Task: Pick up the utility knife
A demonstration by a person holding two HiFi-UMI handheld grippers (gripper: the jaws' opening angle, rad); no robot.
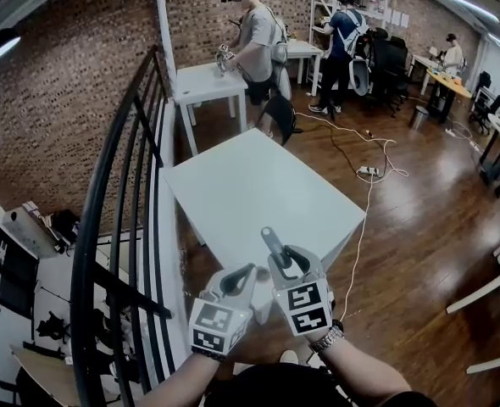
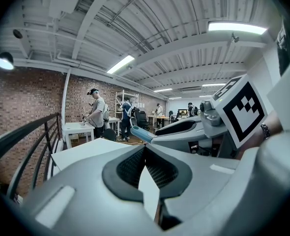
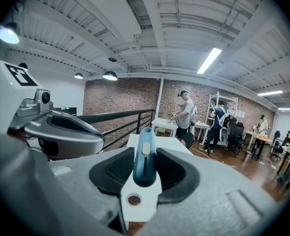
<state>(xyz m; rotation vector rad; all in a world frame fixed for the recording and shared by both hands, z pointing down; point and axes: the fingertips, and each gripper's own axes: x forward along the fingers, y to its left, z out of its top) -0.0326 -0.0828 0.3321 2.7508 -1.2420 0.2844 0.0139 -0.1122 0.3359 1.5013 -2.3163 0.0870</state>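
Partly inside right claw [image 3: 144, 151]: utility knife [image 3: 145, 163]

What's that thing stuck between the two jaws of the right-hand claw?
A blue-and-white utility knife. The right gripper is shut on it, pads pressing both sides. The right gripper view shows this plainly.

The left tool [image 1: 248, 271] and the right tool [image 1: 286, 259] are both smooth pale grey moulded shells, each narrowing into two broad jaws lined with black ribbed pads [image 2: 132, 167]. At the rear of each tool sits a white cube [image 1: 305, 305] printed with black square markers. Just behind the right tool's cube a metal-link wristwatch [image 1: 327, 339] circles the wrist, and a dark garment [image 1: 258, 393] shows below it.
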